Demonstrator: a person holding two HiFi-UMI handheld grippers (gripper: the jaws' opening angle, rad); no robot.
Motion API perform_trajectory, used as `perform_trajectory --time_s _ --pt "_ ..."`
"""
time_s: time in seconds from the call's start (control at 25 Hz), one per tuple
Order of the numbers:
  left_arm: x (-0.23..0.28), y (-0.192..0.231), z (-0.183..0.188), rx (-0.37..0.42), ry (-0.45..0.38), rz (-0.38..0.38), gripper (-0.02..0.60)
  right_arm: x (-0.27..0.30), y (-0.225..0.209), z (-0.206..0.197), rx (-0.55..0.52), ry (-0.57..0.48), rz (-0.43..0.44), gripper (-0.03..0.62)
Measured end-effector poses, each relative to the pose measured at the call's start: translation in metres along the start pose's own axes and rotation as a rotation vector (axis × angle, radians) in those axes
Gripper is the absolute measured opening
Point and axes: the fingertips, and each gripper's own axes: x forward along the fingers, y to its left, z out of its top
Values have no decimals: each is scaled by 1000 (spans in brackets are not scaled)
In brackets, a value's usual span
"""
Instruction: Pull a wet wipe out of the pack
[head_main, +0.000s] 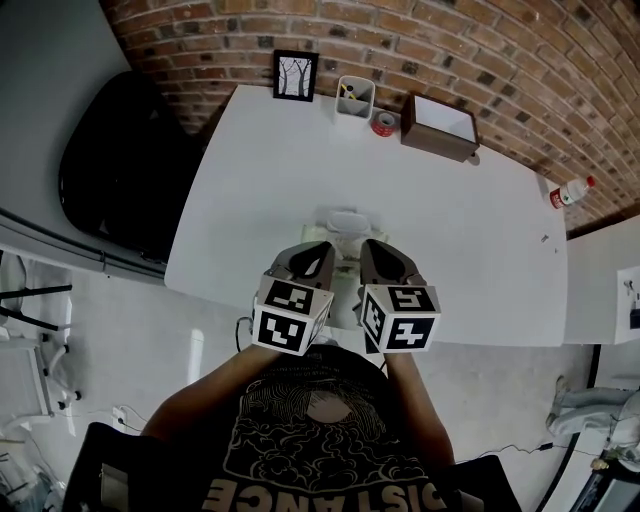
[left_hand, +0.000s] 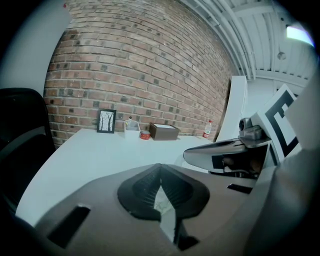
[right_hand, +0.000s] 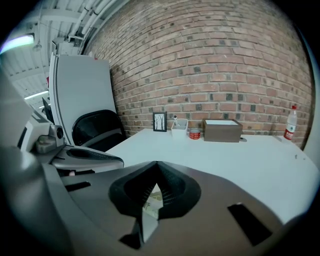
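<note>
Wet wipe pack (head_main: 343, 224) lies flat on the white table (head_main: 470, 260), in the table's near half, about midway between its left and right edges. The pack is pale, whitish and roughly rectangular, with a raised rounded lid patch on top. It is small in the head view, and no print can be read.

Left gripper (head_main: 322, 252) and right gripper (head_main: 368, 250) hang side by side over the table's near edge, tips pointing at the pack's near end. Whether they touch it cannot be made out.

Left gripper view: the jaws meet at the tips, closed on nothing. A sliver of pale, faintly patterned surface shows in the slot below them. Right gripper view shows the same: tips together, nothing pinched, a pale printed sliver beneath.

Along the table's far edge stand a picture frame (head_main: 296, 75), a white cup (head_main: 354, 98), a red roll (head_main: 383, 123) and a brown box (head_main: 439, 126). A bottle (head_main: 570, 192) stands at the far right corner. A black chair (head_main: 120, 165) sits off the table's left side.
</note>
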Motion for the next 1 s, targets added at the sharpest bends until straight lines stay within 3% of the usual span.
perform_trajectory --time_s 1.0 --pt "-34 -13 4 35 -28 -77 12 -50 17 29 3 -113 -106 15"
